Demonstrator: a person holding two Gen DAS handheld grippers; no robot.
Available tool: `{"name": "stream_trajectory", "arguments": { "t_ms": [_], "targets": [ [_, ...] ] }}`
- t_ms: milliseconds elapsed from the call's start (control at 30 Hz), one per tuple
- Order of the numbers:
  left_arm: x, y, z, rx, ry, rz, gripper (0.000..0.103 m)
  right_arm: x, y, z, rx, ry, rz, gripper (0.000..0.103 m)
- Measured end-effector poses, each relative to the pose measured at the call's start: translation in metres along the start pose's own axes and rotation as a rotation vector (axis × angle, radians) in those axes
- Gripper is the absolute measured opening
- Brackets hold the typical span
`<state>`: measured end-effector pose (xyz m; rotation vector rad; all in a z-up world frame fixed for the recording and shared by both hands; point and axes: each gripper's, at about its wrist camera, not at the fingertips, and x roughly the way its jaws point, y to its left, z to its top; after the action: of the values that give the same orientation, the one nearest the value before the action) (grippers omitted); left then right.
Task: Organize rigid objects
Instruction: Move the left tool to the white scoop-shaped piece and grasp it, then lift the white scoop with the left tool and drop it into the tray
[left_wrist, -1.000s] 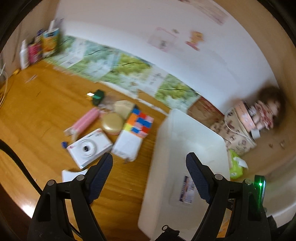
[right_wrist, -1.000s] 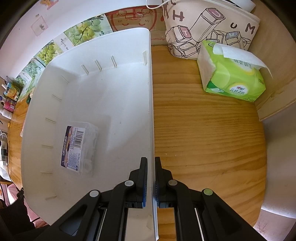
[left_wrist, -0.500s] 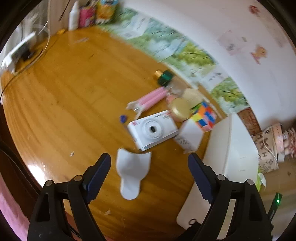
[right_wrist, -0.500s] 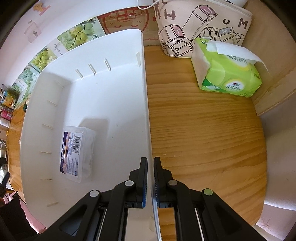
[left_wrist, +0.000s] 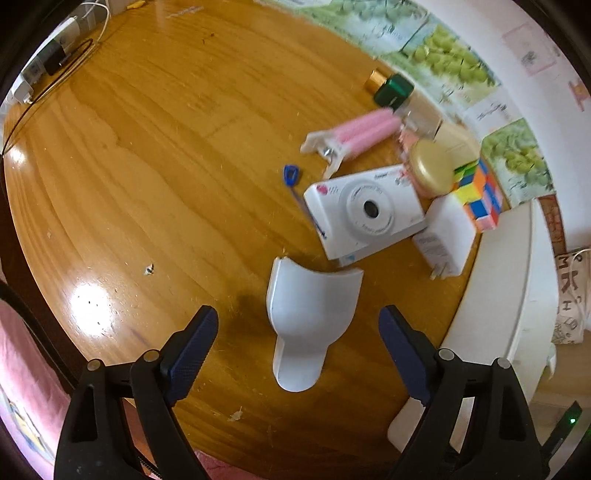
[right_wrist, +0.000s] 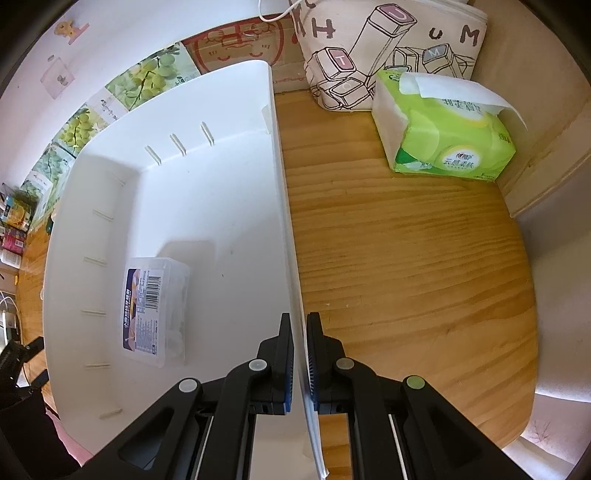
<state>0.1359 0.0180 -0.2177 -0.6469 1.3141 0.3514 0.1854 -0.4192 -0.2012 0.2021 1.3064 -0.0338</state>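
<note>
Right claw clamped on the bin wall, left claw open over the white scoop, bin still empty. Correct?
Not quite: the bin is not empty. The right wrist view shows a clear plastic box with a barcode label lying on its floor. The rest holds: the right claw is clamped on the bin wall, and the left claw, its jaws just opening wider, is over the white scoop.

The right gripper points down at a wooden table; its 2 fingers are pinched tight on the side wall of a big white bin, 1 finger inside and 1 outside. In the bin lies 1 small clear box with a blue label; it sits near the left wall. Past the bin on the right sits a green tissue pack; a cloth bag with letters stands just behind it.
</note>
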Motion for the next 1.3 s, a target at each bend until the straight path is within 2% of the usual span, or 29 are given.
{"name": "stream_trajectory", "arguments": {
  "t_ms": [267, 700, 800, 900, 967, 1267, 1300],
  "targets": [
    [0.02, 0.002, -0.001, -0.001, 0.077, 0.059, 0.09, 0.003, 0.001, 0.002, 0.0, 0.009, -0.004, 0.009],
    [0.03, -0.016, 0.004, 0.063, 0.091, 0.136, 0.088, 0.01, 0.002, 0.003, 0.005, 0.023, -0.004, 0.009],
    [0.032, -0.023, 0.005, 0.077, 0.098, 0.152, 0.083, 0.012, 0.003, 0.004, 0.007, 0.029, -0.003, 0.009],
    [0.032, -0.031, 0.007, 0.083, 0.089, 0.143, 0.072, 0.013, 0.004, 0.004, 0.007, 0.03, -0.004, 0.009],
    [0.03, -0.032, 0.008, 0.088, 0.083, 0.132, 0.058, 0.013, 0.003, 0.004, 0.007, 0.03, -0.004, 0.009],
    [0.023, -0.028, 0.005, 0.086, 0.078, 0.123, 0.056, 0.013, 0.004, 0.003, 0.003, 0.027, 0.004, 0.009],
    [0.023, -0.026, 0.004, 0.085, 0.071, 0.081, 0.056, 0.014, 0.005, 0.003, 0.002, 0.027, 0.005, 0.009]
  ]
}}
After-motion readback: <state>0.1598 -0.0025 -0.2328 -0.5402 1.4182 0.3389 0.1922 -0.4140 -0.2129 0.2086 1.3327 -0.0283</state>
